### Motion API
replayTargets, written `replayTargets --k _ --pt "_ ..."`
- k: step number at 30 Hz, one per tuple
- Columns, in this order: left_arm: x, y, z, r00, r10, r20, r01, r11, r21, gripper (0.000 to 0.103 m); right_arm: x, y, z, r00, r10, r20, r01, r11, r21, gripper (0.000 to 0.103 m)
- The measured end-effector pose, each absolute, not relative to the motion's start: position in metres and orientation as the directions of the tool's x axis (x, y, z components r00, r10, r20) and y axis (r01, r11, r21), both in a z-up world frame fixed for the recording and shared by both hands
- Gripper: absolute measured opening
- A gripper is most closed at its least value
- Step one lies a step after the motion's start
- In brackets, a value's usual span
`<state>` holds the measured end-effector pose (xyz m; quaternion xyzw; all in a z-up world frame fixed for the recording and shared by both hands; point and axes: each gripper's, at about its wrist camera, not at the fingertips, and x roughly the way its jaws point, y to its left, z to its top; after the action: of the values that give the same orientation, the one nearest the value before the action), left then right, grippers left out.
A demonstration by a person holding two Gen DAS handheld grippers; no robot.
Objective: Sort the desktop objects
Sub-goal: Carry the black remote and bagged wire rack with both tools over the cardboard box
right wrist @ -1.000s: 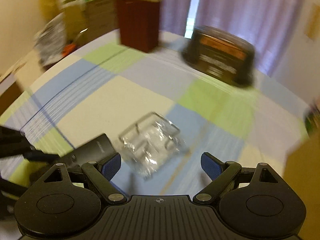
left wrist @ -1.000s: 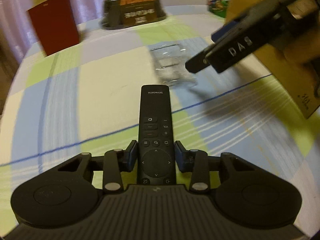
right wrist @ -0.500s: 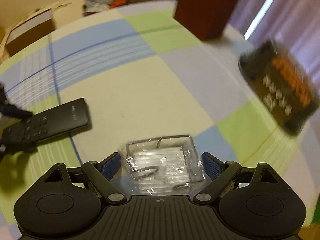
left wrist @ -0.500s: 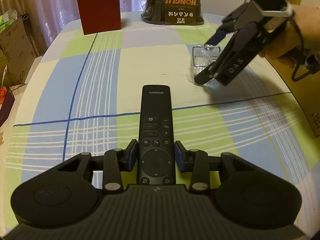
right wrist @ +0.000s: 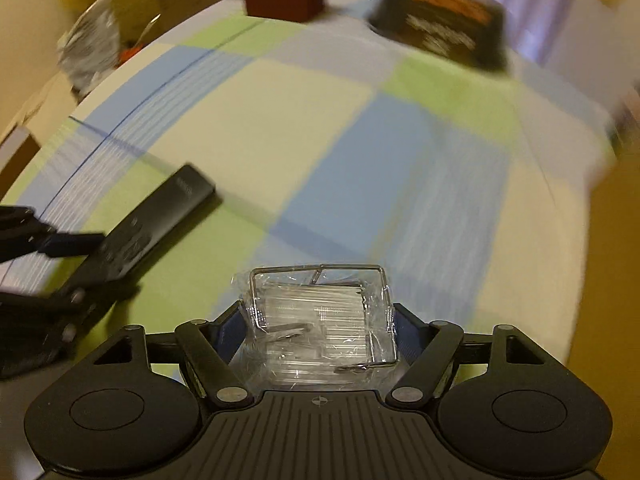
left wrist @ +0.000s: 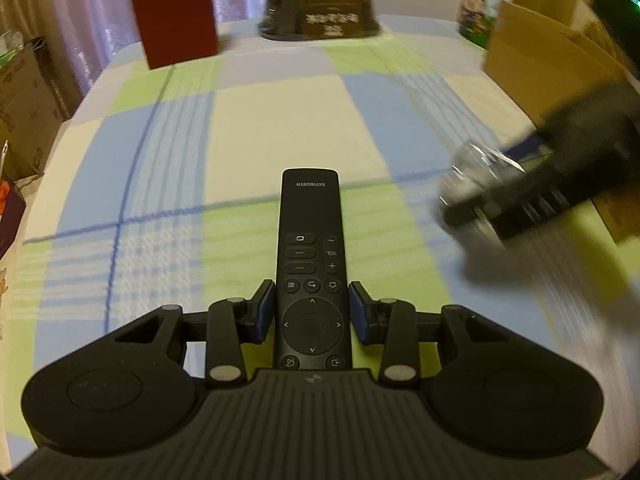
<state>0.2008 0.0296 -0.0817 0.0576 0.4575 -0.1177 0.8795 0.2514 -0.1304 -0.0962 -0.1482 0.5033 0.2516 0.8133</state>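
A black Skyworth remote (left wrist: 310, 216) lies lengthwise between my left gripper's (left wrist: 313, 312) blue pads, which press on both its sides just over the checked tablecloth (left wrist: 280, 120). In the right wrist view the same remote (right wrist: 160, 224) shows at the left, with the left gripper's fingers (right wrist: 60, 248) on it. My right gripper (right wrist: 318, 320) is shut on a clear plastic-wrapped packet (right wrist: 320, 296) holding wire pieces. In the left wrist view that packet (left wrist: 472, 176) shows blurred at the right, to the right of the remote, in the right gripper (left wrist: 492, 200).
A dark red box (left wrist: 176, 12) stands at the table's far left. A dark lidded food container (left wrist: 320, 8) sits at the far middle. An open cardboard box (left wrist: 552, 68) borders the right side, with a green-and-white carton (left wrist: 480, 4) behind it. More cardboard boxes (left wrist: 24, 100) stand beyond the left edge.
My right gripper has closed on the clear packet and carried it nearer and to the right, moving fast. The left gripper still holds the remote.
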Motion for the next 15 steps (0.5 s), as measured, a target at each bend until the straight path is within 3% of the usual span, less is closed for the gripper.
replayTargets --k 10,13,15 --pt "0.107 -0.031 -0.077 0.497 -0.195 -0.845 0.376 0.926 0.007 0.035 0.104 -0.204 -0.088 0.481 0.156 -0.863 -0.337 0.941 -0.018 0.074" --pt "0.092 -0.036 -0.076 0.495 -0.190 -0.848 0.381 0.924 0.015 0.045 0.082 -0.215 -0.088 0.525 0.165 -0.835 -0.289 0.957 0.008 0.074" --pt "0.089 -0.038 -0.075 0.499 -0.182 -0.847 0.380 0.924 0.025 0.045 0.076 -0.221 -0.087 0.543 0.185 -0.819 -0.265 0.963 0.042 0.074"
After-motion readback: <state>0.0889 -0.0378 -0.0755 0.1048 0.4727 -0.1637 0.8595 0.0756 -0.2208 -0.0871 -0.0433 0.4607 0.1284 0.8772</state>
